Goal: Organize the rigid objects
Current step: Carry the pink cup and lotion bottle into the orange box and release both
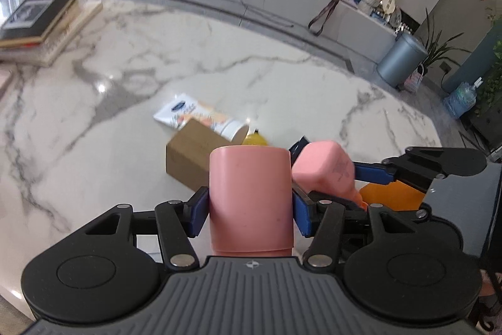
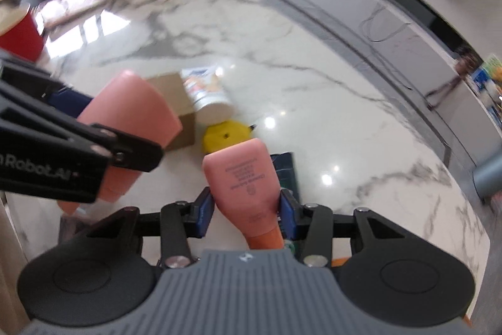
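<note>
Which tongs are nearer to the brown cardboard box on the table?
Left. The left tongs, shut on the pink cup, hang just in front of the cardboard box. The right tongs, holding the pink bottle, are further to its right.

Ahead: cardboard box, white tube and yellow toy cluster mid-table.
Far left: book stack, red cup.
Open marble: right, beyond cluster.
</note>
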A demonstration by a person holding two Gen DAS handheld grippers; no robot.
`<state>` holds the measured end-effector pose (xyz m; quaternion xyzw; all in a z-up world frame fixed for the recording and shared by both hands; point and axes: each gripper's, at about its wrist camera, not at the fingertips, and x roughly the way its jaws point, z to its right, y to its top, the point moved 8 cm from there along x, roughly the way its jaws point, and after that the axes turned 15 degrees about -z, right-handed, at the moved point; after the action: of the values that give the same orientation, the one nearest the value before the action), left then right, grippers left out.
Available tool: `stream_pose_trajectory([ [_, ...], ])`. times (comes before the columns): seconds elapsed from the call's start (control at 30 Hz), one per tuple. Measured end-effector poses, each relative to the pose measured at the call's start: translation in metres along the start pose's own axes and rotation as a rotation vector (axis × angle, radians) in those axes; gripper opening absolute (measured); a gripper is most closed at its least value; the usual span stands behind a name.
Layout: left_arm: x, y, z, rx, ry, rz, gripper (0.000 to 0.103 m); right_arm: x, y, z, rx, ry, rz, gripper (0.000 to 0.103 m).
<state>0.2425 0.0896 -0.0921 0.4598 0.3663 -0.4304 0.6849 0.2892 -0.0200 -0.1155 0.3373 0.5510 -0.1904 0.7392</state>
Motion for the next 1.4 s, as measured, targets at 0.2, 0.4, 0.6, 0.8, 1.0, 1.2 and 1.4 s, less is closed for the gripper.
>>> stream_pose_trajectory([
  [0.2, -0.032, 0.003, 0.016, 0.025, -0.008, 0.064, 0.063, -0.043, -0.006, 0.022, 0.146, 0.051, 0.082, 0.045],
  [0.4, -0.063, 0.005, 0.046, 0.071, -0.038, 0.119, 0.063, -0.100, -0.020, 0.047, 0.273, 0.082, 0.205, 0.045],
  [0.6, -0.070, 0.001, 0.095, 0.163, -0.091, 0.117, 0.063, -0.135, -0.053, 0.083, 0.365, 0.005, 0.241, 0.045],
  [0.8, -0.042, -0.009, 0.159, 0.290, -0.145, 0.037, 0.063, -0.119, -0.110, 0.122, 0.431, -0.071, 0.135, 0.045],
  [1.0, 0.007, -0.019, 0.214, 0.418, -0.130, -0.071, 0.063, -0.080, -0.167, 0.156, 0.516, -0.077, 0.010, 0.045],
  [1.2, 0.044, -0.031, 0.235, 0.499, -0.087, -0.149, 0.063, -0.049, -0.189, 0.175, 0.573, -0.043, -0.051, 0.045],
  [1.4, 0.071, -0.028, 0.237, 0.534, -0.002, -0.160, 0.063, -0.024, -0.191, 0.180, 0.579, -0.013, -0.079, 0.045],
])
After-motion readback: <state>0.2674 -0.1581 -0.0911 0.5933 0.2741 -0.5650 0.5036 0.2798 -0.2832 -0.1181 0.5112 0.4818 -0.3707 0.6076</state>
